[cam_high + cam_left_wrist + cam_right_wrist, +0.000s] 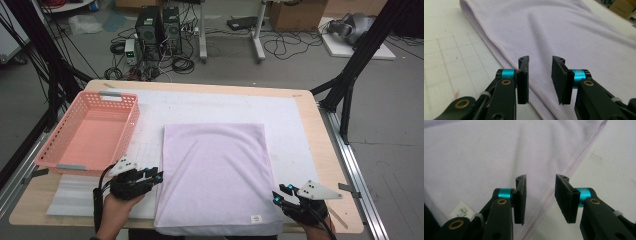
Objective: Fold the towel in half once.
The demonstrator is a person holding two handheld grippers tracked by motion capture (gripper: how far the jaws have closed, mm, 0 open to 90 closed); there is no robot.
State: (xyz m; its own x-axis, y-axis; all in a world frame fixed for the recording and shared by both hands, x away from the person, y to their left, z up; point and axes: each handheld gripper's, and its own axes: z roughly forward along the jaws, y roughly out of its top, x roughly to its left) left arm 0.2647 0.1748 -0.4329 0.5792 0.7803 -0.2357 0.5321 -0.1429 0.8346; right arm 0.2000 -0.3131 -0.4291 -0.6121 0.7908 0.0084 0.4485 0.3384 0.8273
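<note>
A workshop floor strewn with cables, computer towers (159,30) and cardboard boxes is seen beyond a wooden tabletop (320,145) covered by a white mat (210,102). In the high view, a lilac cloth (215,172) is laid flat near the middle of the mat, already doubled into a neat rectangle, with a small label (256,218) near its front right corner. The left gripper (156,178) is held just beside the cloth's left edge, and the right gripper (277,194) just beside its front right corner. An empty pink basket (90,132) is placed to the left, apart from the cloth; it is judged to be the likely destination. Nothing is found between the grippers and the cloth.

In the left gripper view, the fingers (523,75) are seen apart, poised over the rounded, folded edge of the cloth, with nothing clamped between them. The gridded mat is visible to the left.

In the right gripper view, the fingers (520,197) are likewise apart, straddling the stitched hem (574,163) without pressing it; the label is seen at the lower left.

The work is judged to be partway: one fold appears done, no grip has been taken, and a further fold or a transfer to the basket remains. The thin layers lying flush on the mat may be hard to pinch together.
</note>
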